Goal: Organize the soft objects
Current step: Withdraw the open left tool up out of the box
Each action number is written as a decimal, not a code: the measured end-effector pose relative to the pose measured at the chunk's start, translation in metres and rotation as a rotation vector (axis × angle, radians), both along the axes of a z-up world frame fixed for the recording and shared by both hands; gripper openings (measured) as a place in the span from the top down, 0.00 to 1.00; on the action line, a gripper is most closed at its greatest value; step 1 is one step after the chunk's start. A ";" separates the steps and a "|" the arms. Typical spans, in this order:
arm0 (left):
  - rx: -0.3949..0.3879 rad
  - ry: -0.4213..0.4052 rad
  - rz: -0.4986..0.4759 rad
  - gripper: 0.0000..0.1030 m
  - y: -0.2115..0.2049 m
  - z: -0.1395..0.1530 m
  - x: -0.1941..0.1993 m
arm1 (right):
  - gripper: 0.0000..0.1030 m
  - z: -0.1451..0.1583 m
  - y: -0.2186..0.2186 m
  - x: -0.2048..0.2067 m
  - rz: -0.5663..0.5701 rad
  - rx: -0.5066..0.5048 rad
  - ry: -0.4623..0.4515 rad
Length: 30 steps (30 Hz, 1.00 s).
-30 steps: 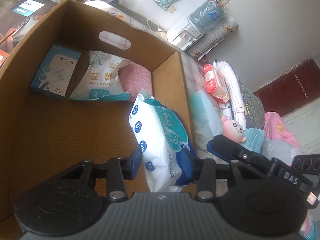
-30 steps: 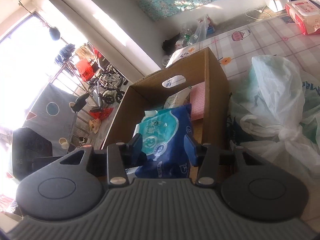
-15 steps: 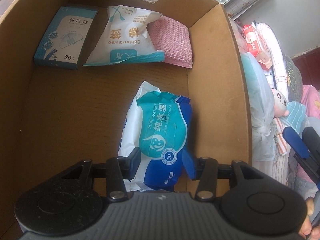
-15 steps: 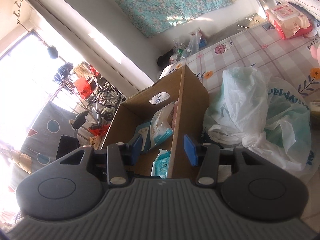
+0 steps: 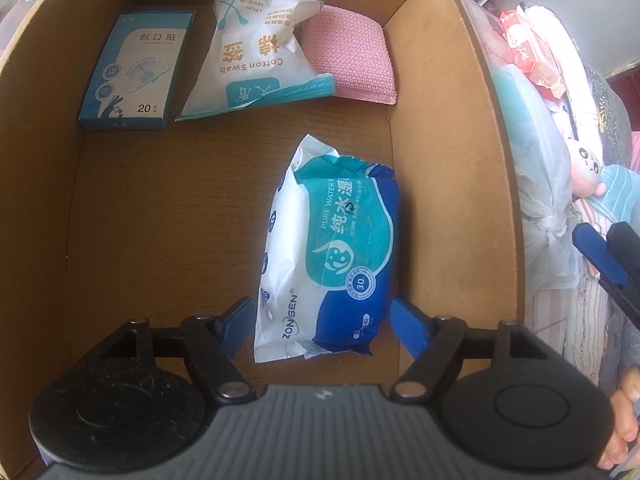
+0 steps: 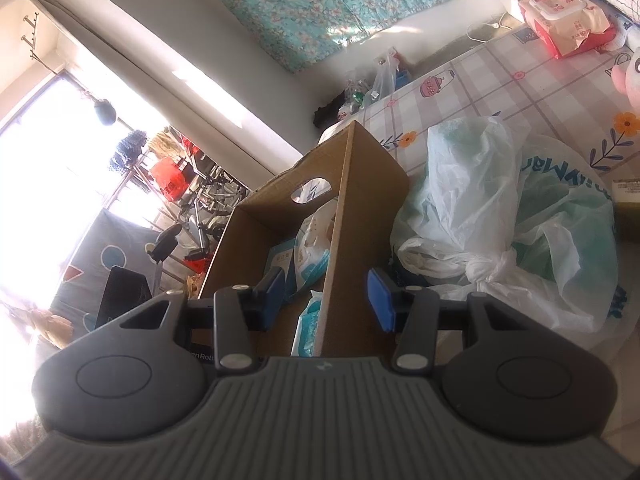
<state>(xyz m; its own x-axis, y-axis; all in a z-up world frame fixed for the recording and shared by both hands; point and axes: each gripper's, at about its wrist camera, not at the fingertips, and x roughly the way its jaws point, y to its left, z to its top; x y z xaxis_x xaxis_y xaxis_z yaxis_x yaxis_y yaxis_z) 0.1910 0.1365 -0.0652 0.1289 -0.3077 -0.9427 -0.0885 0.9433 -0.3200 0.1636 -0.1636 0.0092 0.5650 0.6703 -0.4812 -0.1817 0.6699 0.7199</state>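
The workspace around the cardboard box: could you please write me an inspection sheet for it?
Surface: checked floral tablecloth under the cardboard box.
Job's things: wet wipes pack lying on the box floor by the right wall; plaster box, cotton swab bag and pink cloth along the far wall.
Clutter: tied plastic bags, red wipes pack, pink plush toy.
Grippers: left gripper has just been opening, jaws clear of the wipes pack; right gripper open, straddling the box wall without touching it.
Cables: one by the far wall.
Surroundings: floral curtain, bright window.
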 end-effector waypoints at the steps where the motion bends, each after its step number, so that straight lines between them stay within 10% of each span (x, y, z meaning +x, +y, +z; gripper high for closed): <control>1: -0.003 0.023 0.002 0.26 -0.001 -0.005 0.002 | 0.55 -0.002 0.000 0.000 0.001 0.006 0.006; 10: -0.051 0.075 0.005 0.59 -0.008 -0.023 0.008 | 0.55 -0.010 -0.011 0.002 -0.022 0.026 0.023; 30: 0.004 -0.087 0.012 0.45 -0.021 -0.011 0.024 | 0.55 -0.021 -0.022 -0.003 -0.069 0.013 0.051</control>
<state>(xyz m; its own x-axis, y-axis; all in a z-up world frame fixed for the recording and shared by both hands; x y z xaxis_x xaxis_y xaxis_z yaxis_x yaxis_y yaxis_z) 0.2152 0.1158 -0.0757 0.2136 -0.3022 -0.9290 -0.0716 0.9435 -0.3234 0.1609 -0.1861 -0.0115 0.5852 0.6370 -0.5018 -0.0986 0.6702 0.7356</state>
